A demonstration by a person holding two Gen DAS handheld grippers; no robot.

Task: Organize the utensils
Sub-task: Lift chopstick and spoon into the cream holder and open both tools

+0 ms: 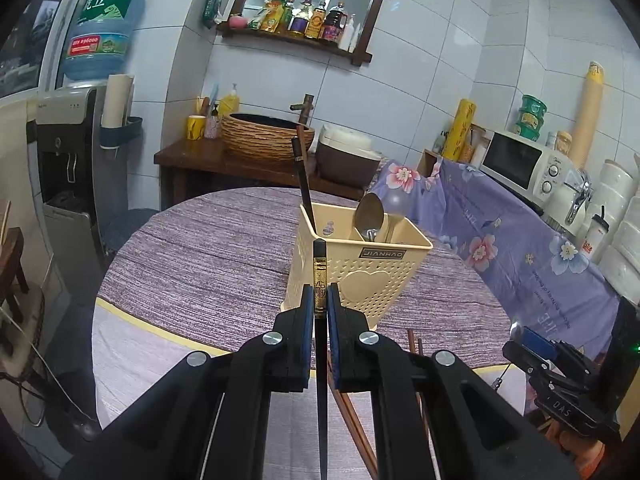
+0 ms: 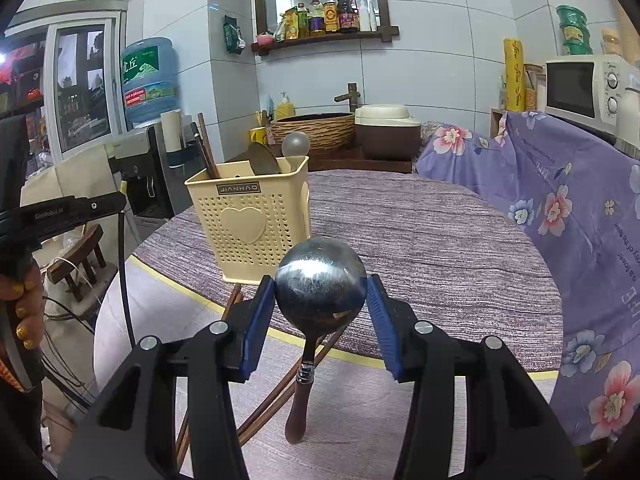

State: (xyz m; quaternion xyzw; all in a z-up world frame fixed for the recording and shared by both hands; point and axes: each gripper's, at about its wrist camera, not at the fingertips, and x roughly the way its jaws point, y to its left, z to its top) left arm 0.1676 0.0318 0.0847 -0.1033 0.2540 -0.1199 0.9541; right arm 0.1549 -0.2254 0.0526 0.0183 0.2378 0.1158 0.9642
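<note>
1. Left gripper (image 1: 320, 300) clamped on black chopstick (image 1: 320, 276), just before the cream holder (image 1: 360, 276)
2. Right gripper (image 2: 320, 300) grips ladle (image 2: 320, 280) bowl
3. Brown chopsticks (image 2: 260, 400) lie on table (image 2: 440, 232) below

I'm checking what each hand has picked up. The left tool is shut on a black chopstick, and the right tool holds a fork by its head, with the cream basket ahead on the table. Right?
Not quite: the right tool holds a spoon by its bowl, not a fork, as the right wrist view shows. The left tool is shut on a black chopstick, and the cream basket is ahead on the table.
</note>
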